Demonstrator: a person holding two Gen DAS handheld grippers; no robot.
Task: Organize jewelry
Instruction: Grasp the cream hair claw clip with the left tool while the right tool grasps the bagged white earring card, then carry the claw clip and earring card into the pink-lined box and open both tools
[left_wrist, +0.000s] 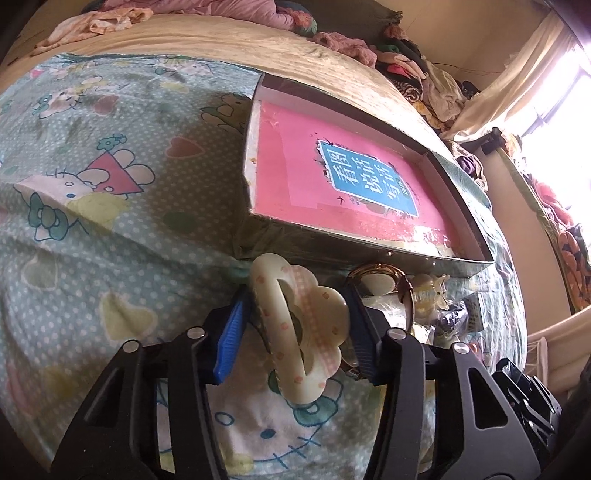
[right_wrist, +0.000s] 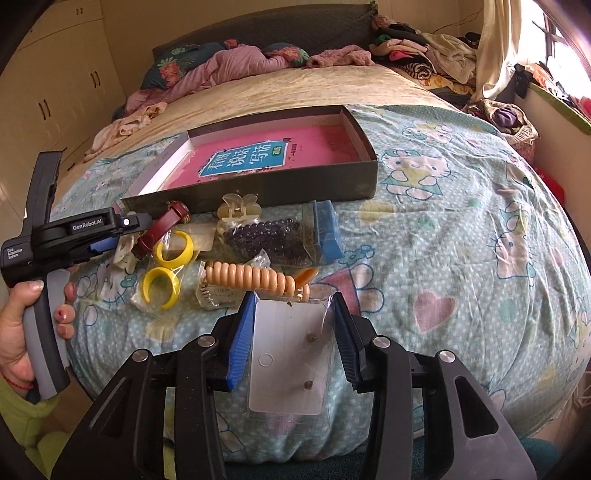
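Note:
In the left wrist view my left gripper (left_wrist: 295, 295) is shut on a cream cloud-shaped hair claw (left_wrist: 301, 332), its blue pads pressing both sides. The right wrist view shows the same gripper (right_wrist: 122, 240) low over the pile's left end, held by a hand (right_wrist: 22, 314). My right gripper (right_wrist: 293, 299) is shut on a clear bag with a white earring card (right_wrist: 286, 354), lifted off the bedspread. A shallow dark box (right_wrist: 295, 184) with a pink book (right_wrist: 258, 155) inside lies just beyond the pile. The box's near wall (left_wrist: 369, 247) sits right behind the claw.
On the cartoon-cat bedspread (right_wrist: 443, 258) lie two yellow rings (right_wrist: 173, 251), a peach coil tie (right_wrist: 251, 277), bagged dark beads (right_wrist: 266, 236), a blue box (right_wrist: 328, 232), a clear hair claw (right_wrist: 236, 210) and a red watch strap (right_wrist: 166, 225). Clothes are heaped at the bed's far end.

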